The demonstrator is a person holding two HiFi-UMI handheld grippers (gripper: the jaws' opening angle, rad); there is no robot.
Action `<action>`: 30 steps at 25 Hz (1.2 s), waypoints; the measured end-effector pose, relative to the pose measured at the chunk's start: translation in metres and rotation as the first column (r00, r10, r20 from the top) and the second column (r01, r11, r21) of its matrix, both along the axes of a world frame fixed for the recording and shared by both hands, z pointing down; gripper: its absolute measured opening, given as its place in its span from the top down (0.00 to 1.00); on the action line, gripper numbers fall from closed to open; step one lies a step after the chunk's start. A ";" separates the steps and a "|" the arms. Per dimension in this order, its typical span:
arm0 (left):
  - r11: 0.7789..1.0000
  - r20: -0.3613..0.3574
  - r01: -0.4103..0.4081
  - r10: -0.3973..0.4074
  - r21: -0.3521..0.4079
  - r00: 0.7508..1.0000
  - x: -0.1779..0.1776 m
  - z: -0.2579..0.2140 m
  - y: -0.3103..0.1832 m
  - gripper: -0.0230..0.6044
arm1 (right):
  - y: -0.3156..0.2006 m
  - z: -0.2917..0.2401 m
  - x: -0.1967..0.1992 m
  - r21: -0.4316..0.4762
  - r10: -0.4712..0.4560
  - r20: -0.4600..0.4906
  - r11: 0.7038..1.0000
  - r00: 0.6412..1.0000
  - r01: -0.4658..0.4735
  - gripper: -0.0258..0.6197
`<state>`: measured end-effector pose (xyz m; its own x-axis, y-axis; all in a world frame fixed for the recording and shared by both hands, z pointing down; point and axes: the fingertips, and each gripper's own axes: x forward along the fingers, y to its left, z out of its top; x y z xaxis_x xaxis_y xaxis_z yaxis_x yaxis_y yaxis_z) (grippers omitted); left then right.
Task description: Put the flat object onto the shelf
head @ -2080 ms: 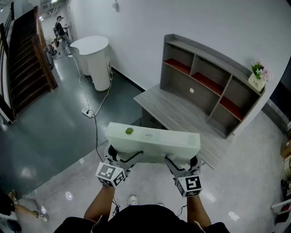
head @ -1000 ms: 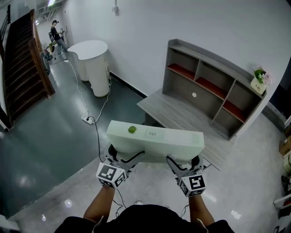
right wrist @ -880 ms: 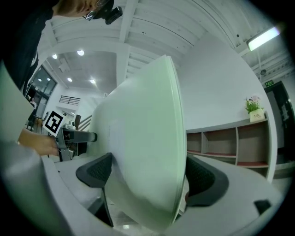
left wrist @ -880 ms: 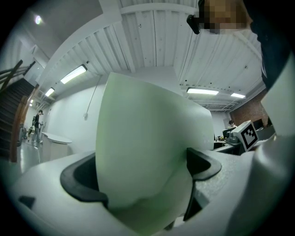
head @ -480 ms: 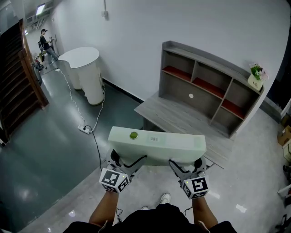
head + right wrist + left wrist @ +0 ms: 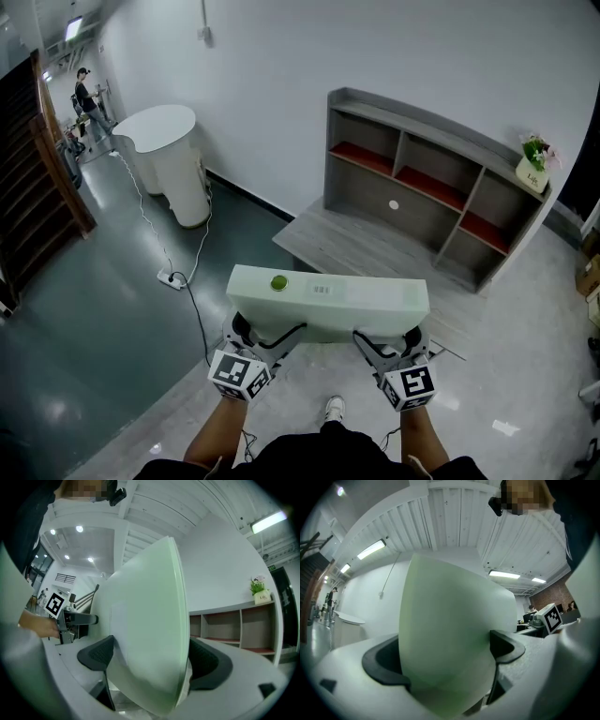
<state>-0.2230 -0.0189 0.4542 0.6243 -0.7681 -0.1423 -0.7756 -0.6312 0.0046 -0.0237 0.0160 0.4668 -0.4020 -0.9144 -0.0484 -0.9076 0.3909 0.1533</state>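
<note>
A flat pale-green box (image 6: 328, 302) with a green button on top is held level in front of me, carried by both grippers. My left gripper (image 6: 264, 339) is shut on its near left edge and my right gripper (image 6: 382, 345) on its near right edge. In the left gripper view the pale-green box (image 6: 450, 634) fills the gap between the black pads (image 6: 506, 646). The right gripper view shows the same box (image 6: 150, 630) clamped edge-on between the pads (image 6: 96, 656). Ahead stands the grey shelf unit (image 6: 427, 183) with red-floored cubbies and a low wooden platform (image 6: 370, 248).
A small flower pot (image 6: 532, 164) sits on the shelf unit's right top end. A white rounded counter (image 6: 169, 155) stands at left with a cable and power strip (image 6: 169, 277) on the dark floor. A person (image 6: 84, 94) stands far back left beside the stairs.
I have walked closer to the shelf unit, which now sits more directly ahead. Both grippers keep the same hold on the box.
</note>
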 end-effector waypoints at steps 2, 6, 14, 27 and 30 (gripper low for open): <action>1.000 -0.003 -0.006 0.006 -0.001 1.000 0.009 -0.001 -0.012 0.07 | -0.011 -0.007 0.008 0.019 0.004 -0.001 1.000 1.000 -0.004 0.19; 1.000 -0.009 -0.016 0.016 0.001 1.000 0.030 -0.003 -0.039 0.08 | -0.035 -0.011 0.029 0.021 0.024 0.007 0.999 1.000 -0.024 0.19; 0.999 -0.009 -0.042 0.042 0.010 0.999 0.077 -0.014 -0.096 0.08 | -0.085 -0.017 0.075 0.014 0.056 0.016 0.998 0.998 -0.056 0.19; 0.997 -0.004 -0.064 0.065 0.029 0.998 0.147 -0.024 -0.155 0.08 | -0.139 -0.025 0.147 0.042 0.083 0.010 0.996 0.996 -0.084 0.19; 0.997 -0.003 -0.070 0.071 0.034 0.997 0.156 -0.027 -0.163 0.07 | -0.146 -0.026 0.155 0.042 0.083 0.013 0.996 0.996 -0.084 0.19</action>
<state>-0.0672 -0.1821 0.4272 0.6762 -0.7168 -0.1702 -0.7291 -0.6842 -0.0151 0.1316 -0.1301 0.4404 -0.3237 -0.9416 -0.0923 -0.9385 0.3072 0.1575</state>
